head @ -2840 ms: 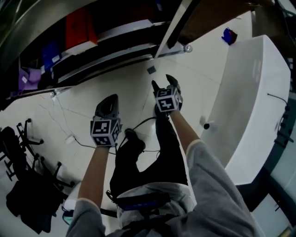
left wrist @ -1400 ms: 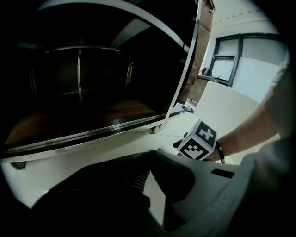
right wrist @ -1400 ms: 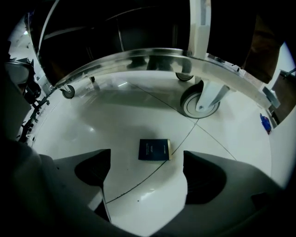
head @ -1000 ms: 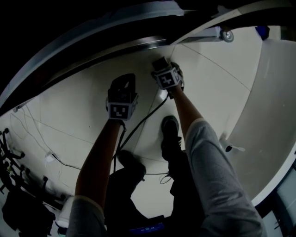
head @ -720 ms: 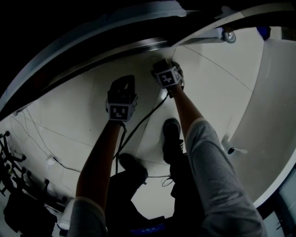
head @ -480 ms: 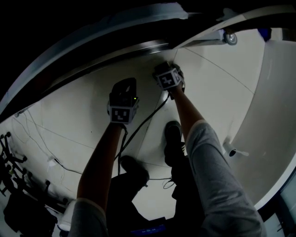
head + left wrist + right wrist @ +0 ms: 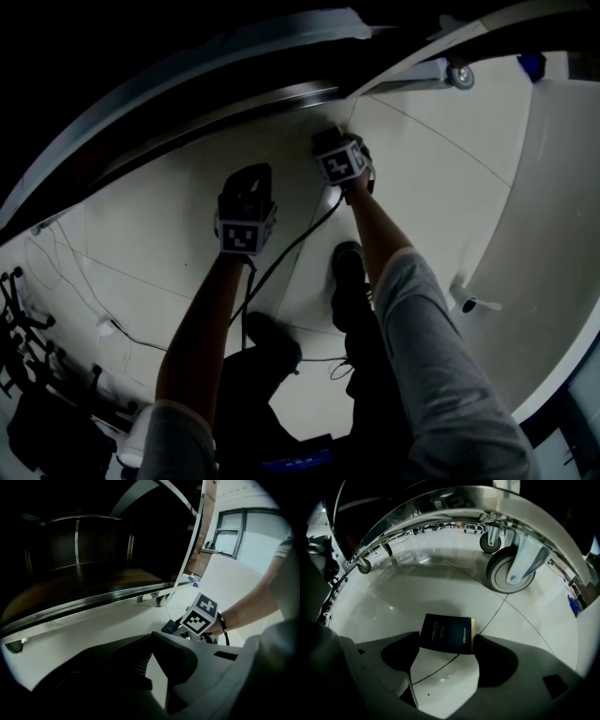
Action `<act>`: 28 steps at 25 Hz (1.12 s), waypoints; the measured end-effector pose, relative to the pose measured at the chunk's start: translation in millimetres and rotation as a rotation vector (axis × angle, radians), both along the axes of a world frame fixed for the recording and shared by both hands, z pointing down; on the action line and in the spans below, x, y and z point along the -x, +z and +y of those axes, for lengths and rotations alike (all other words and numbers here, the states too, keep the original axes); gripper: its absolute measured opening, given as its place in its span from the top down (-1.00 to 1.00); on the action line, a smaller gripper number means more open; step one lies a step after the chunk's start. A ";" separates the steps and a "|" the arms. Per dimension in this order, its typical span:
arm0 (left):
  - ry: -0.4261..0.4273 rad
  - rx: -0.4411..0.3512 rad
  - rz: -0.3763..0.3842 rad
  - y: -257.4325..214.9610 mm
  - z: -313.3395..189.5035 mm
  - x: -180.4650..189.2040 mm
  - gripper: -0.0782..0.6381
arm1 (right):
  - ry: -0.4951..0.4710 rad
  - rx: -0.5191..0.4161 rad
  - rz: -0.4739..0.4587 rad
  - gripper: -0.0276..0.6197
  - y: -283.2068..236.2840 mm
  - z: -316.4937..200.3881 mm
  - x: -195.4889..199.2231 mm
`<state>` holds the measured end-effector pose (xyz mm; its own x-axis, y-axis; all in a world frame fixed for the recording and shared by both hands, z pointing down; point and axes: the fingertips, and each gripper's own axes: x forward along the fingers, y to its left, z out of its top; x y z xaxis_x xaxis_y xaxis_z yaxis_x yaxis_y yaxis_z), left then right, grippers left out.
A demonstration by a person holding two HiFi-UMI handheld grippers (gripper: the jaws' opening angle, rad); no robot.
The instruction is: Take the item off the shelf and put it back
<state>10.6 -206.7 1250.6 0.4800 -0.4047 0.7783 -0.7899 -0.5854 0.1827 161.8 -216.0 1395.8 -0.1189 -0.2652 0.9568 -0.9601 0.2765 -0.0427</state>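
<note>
My right claw point(image 7: 447, 643) pointing steeply down, jaws just been closing, now pinching dark box point(image 7: 446, 632) by both side edges. Box lying flat on white floor point(image 7: 408, 597), near shelf caster point(image 7: 506, 571). My left claw point(image 7: 153, 637) hanging pressed together, gripping nothing.

Dark blue box point(image 7: 446, 633), white tiled floor point(image 7: 393, 597)

We cannot read the pale print on the flat dark rectangular box point(image 7: 447, 633), whose lower edge is covered, and the unlit inside of the metal-railed shelf point(image 7: 93, 599) gives us no detail.
</note>
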 end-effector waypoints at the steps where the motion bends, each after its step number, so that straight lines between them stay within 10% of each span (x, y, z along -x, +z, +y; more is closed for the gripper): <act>1: 0.002 0.000 -0.001 -3.8 2.6 1.0 0.76 | 0.005 -0.011 -0.003 -0.28 -7.9 -0.5 0.2; 9: 0.006 -0.025 -0.010 -91.9 28.2 15.2 0.76 | 0.039 -0.109 -0.027 -0.28 -127.6 17.0 7.3; 28: -0.193 -0.180 0.044 -509.1 105.3 114.6 0.76 | 0.118 -0.373 -0.127 -0.27 -595.4 114.0 46.2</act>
<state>-104.1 -101.4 741.5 0.4127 -0.6217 0.6657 -0.8835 -0.4510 0.1265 115.6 -102.0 800.4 -0.1777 -0.6098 0.7724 -0.9797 0.1839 -0.0803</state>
